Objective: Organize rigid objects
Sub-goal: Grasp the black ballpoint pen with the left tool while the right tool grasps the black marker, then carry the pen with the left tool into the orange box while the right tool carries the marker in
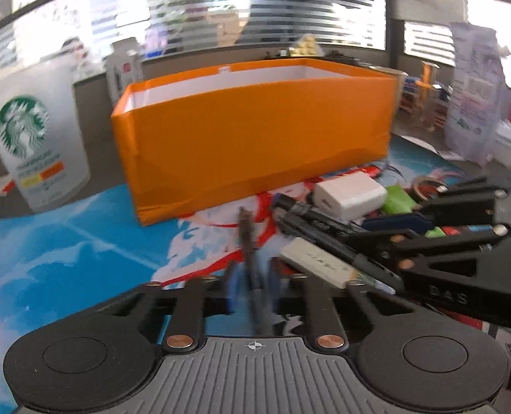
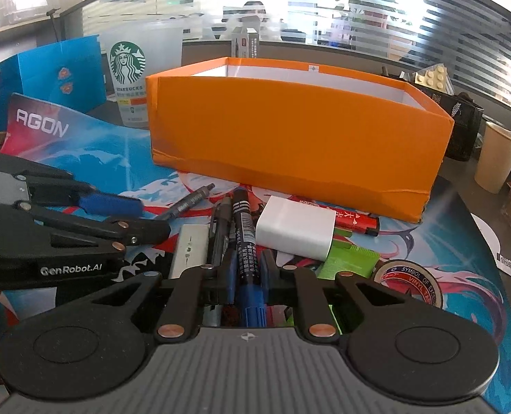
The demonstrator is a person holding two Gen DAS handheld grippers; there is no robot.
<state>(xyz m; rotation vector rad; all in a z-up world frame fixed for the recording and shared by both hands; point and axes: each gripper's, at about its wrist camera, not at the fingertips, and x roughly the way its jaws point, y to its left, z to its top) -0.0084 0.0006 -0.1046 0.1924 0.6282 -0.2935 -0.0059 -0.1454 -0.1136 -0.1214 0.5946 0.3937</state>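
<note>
Both grippers clamp pens, right gripper (image 2: 247,272) a blue marker (image 2: 247,241); orange box's (image 2: 290,131) contents hidden.

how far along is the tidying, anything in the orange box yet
Done: nothing shows; the floor of the orange box is hidden. In hand: the right tool grips a black-and-blue marker, the left tool a dark pen. Left: white charger, green comb, tape roll, red marker and other pens lie before the box.
</note>
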